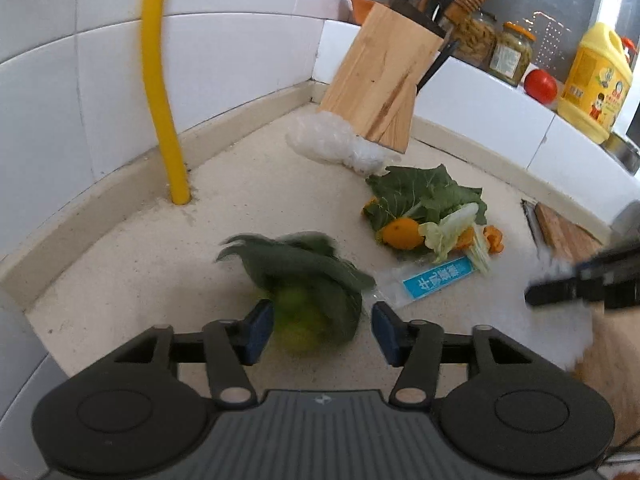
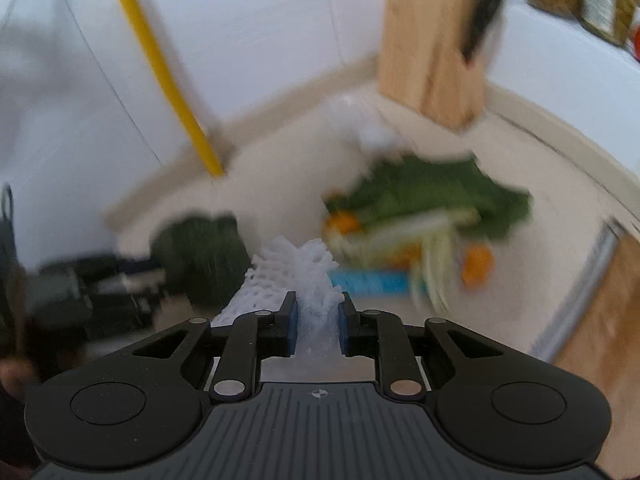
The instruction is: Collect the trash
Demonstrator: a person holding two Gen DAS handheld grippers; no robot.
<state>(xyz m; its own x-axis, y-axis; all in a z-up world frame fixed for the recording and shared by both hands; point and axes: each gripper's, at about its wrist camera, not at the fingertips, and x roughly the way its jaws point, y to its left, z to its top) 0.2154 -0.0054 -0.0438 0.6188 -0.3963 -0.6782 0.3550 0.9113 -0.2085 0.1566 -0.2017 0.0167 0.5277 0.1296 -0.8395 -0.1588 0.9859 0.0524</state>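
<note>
**Foam net clamped on the right, leaf bundle between my left fingers**

My right gripper point(image 2: 318, 322) is clamped on a white foam net point(image 2: 294, 276); the net stands up between the blue pads and is squeezed narrow where they press it. The right view is blurred, so finer detail is lost.

My left gripper point(image 1: 322, 330) has its fingers apart around a dark green leaf bundle point(image 1: 308, 280) with a pale green core. The bundle touches the left pad point(image 1: 260, 330); the right pad point(image 1: 386, 332) stands just clear of it. The bundle is blurred, and I cannot tell whether it rests on the tabletop point(image 1: 160, 264).

More trash lies further in on the tabletop: a clear packet with a blue label point(image 1: 434, 280) just beside the bundle, then a heap of leaves and orange peel point(image 1: 428, 210) touching the packet. A crumpled clear bag point(image 1: 336, 146) lies at the foot of a knife block point(image 1: 380, 80) near the back corner. A yellow pipe point(image 1: 160, 80) rises from the tabletop along the tiled wall.
</note>
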